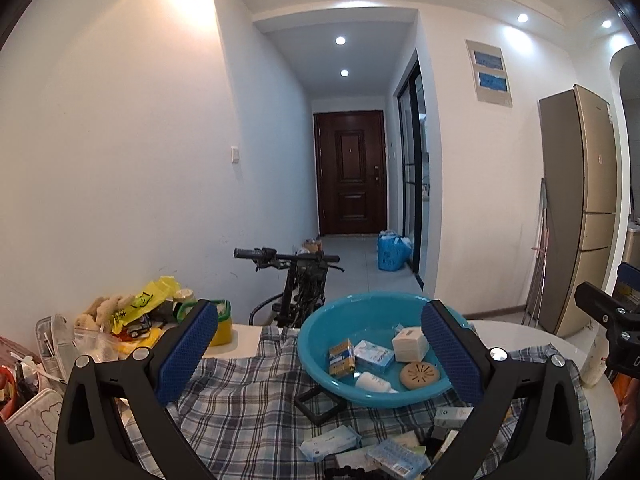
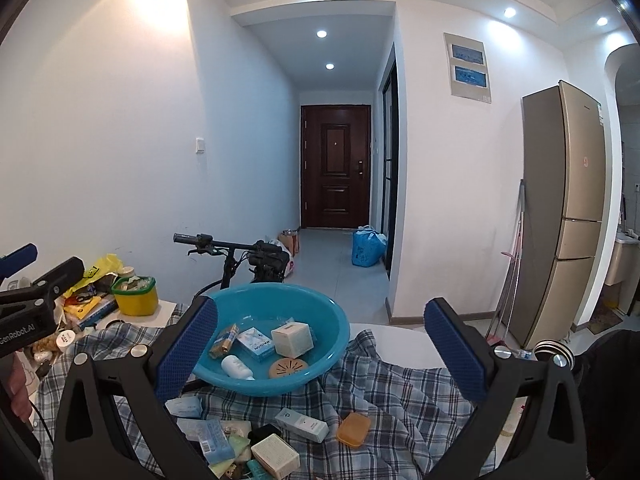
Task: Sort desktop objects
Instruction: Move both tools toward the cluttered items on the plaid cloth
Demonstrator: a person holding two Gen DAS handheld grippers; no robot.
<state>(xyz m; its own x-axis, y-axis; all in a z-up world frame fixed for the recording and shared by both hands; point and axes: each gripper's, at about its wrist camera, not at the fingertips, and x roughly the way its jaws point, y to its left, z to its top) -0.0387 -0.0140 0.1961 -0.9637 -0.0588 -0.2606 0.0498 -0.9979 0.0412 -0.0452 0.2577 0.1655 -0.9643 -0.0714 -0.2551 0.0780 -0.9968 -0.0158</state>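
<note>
Left gripper [image 1: 320, 354]: jaws wide apart, empty, level above the plaid cloth [image 1: 248, 400].
Right gripper [image 2: 320, 350]: likewise spread, holding nothing.
Blue basin [image 2: 340, 322]: centre, holding boxes.
Loose boxes [image 2: 276, 456]: near, on cloth.

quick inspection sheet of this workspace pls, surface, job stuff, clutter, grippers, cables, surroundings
surface: white table under a rumpled plaid cloth.
job's things: blue basin on the cloth holds several small boxes, a white bottle and a round brown disc; more boxes and an orange soap case lie loose on the cloth in front of it.
clutter: yellow tub, yellow bag and mixed packets piled at the table's left.
grippers: left gripper open, empty; right gripper open, empty; both held above the cloth.
cables: nothing seen on the table.
surroundings: bicycle behind the table, hallway with brown door, fridge, blue bag on the floor.
</note>
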